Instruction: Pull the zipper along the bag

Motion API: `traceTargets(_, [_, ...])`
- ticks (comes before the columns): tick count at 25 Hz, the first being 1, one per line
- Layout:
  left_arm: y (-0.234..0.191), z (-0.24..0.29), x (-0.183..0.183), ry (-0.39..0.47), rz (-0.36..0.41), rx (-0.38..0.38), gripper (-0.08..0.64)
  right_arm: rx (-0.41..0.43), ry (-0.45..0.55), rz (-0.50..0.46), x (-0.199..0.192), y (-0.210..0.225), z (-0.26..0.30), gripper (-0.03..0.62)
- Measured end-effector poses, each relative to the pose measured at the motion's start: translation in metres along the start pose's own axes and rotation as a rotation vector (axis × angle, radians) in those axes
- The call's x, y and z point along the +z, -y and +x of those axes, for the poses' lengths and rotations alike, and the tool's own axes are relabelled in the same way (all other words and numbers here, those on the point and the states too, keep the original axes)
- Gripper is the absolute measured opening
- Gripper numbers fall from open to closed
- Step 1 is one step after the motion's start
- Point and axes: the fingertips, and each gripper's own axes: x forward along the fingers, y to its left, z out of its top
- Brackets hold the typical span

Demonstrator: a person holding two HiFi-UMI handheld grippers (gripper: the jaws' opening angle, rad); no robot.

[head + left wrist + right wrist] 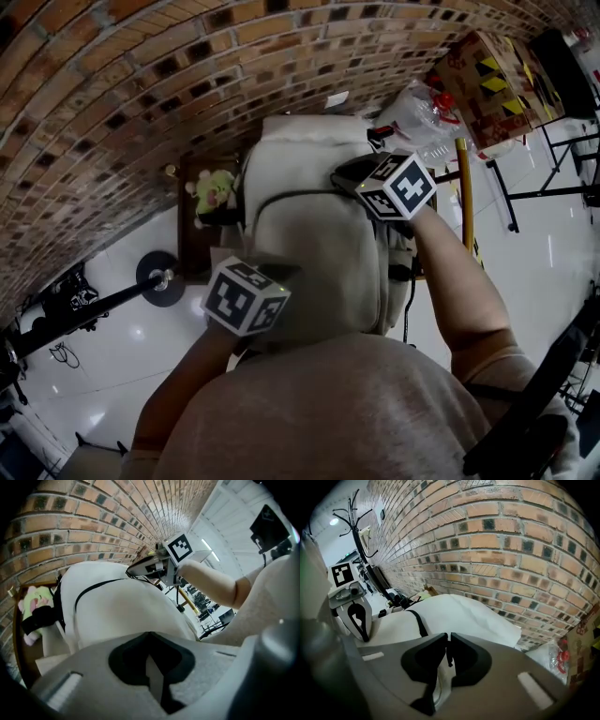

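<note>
Right gripper (448,643): jaws pressed together on the small dark zipper pull (448,657), near the top of the bag (319,253). Left gripper (150,641): closed on a pale fold of the bag lower down, apparently bracing it. The bag stands upright against the brick wall (103,103). Assessment: soft, light cloth, liable to buckle. Hold it by the pull, with the fabric taut along the dark zipper line (91,588).

Wall (141,84): brick, at the back.
Toy (214,192): green and pink plush, on a dark wooden stand (192,248) against the wall.
Box (487,84): cardboard, with yellow-black stripes, at upper right.
Sack (422,112): clear crumpled plastic, just beside the box.
Pole (463,197): yellow.
Floor (141,347): white, glossy.
Coat rack (354,522): black, near the wall.
</note>
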Motion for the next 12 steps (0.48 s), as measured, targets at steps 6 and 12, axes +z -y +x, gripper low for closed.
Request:
traceTargets(6, [-0.004,-0.010,-0.012,0.039,-0.042,0.001,0.000,0.017,-0.018,-0.055,0.015,-0.013,0.013,0.032])
traceTargets(12, [-0.008,-0.018,-0.021,0.066,-0.077,-0.006,0.000,0.018,-0.056,-0.097,0.024,-0.022,0.023,0.032])
